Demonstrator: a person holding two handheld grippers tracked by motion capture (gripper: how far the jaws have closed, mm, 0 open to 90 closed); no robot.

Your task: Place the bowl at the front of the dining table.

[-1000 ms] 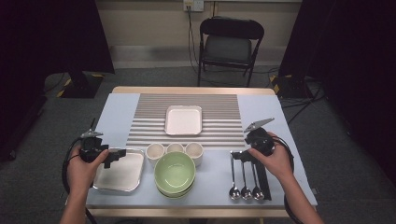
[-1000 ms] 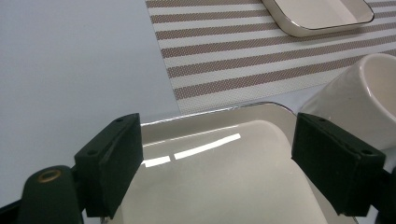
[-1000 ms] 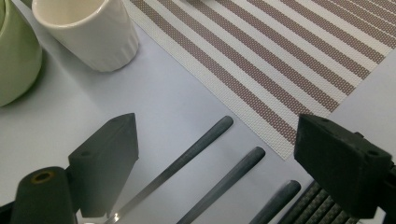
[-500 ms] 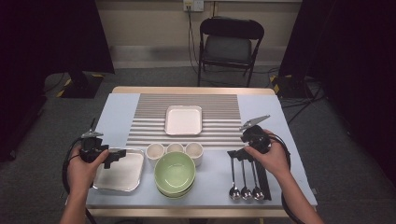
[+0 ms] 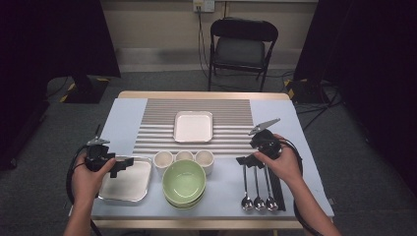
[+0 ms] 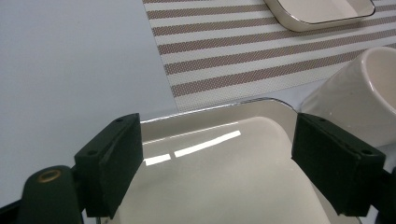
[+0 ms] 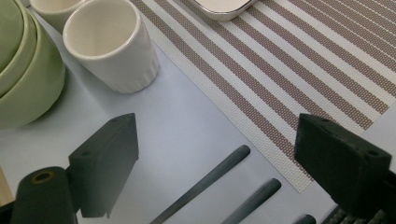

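Spoons (image 5: 257,189) are laid side by side below the right gripper (image 5: 247,161), whose jaws are spread wide with nothing held; in the right gripper view, two dark handle ends (image 7: 205,182) are seen between the jaws, and a cream cup (image 7: 109,44) stands beyond the left jaw. Jaws of the left gripper (image 5: 124,164) are likewise held wide apart and empty, over the near corner of a shiny square tray (image 6: 219,172), with another cup (image 6: 359,93) just behind the right jaw.
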